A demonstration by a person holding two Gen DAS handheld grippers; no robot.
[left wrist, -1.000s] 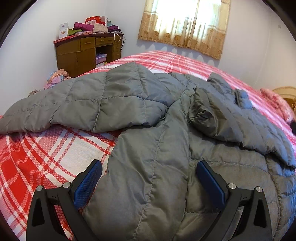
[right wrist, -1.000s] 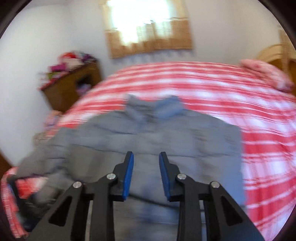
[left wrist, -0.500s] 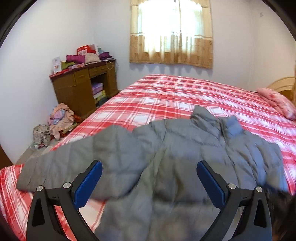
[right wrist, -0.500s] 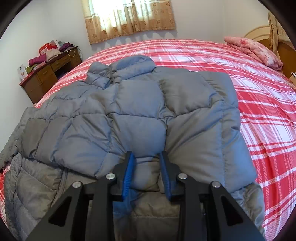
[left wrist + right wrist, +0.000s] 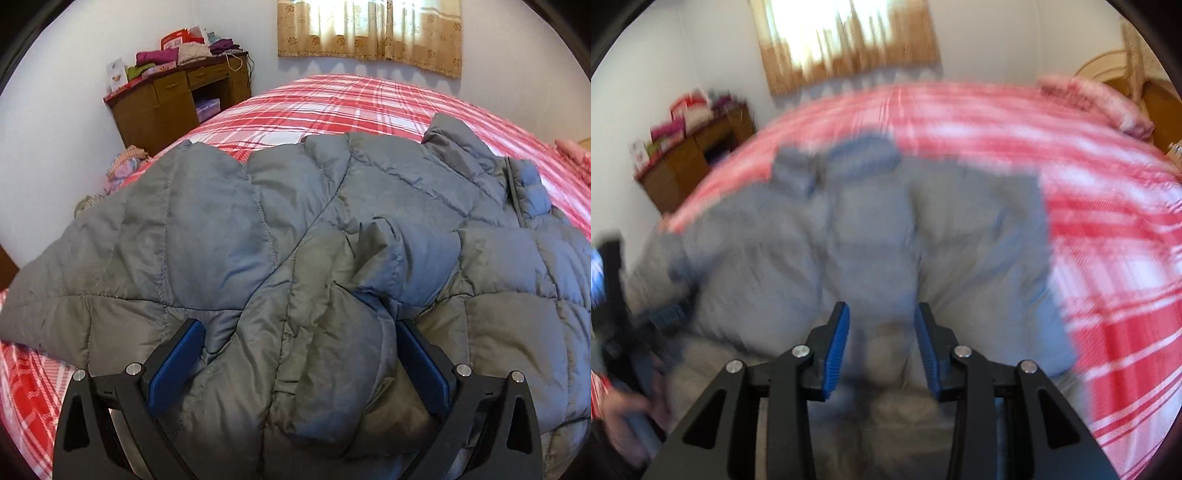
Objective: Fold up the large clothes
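Note:
A grey quilted puffer jacket lies on the red plaid bed, collar towards the far right, one sleeve spread to the left. My left gripper is open, its blue pads wide apart on either side of a raised fold of the jacket near the hem. In the blurred right wrist view the jacket fills the middle. My right gripper stands with its jaws partly apart around jacket fabric near the hem; whether the pads grip it is unclear. The left gripper and hand show in the right wrist view at the left edge.
The red and white plaid bed reaches to a curtained window. A brown wooden desk piled with clothes stands at the back left, with a clothes heap on the floor. A pink pillow and headboard lie at the right.
The left gripper has dropped low over the jacket, a fold now between its open pads. The right gripper's jaws have widened and its view has swung, now motion-blurred.

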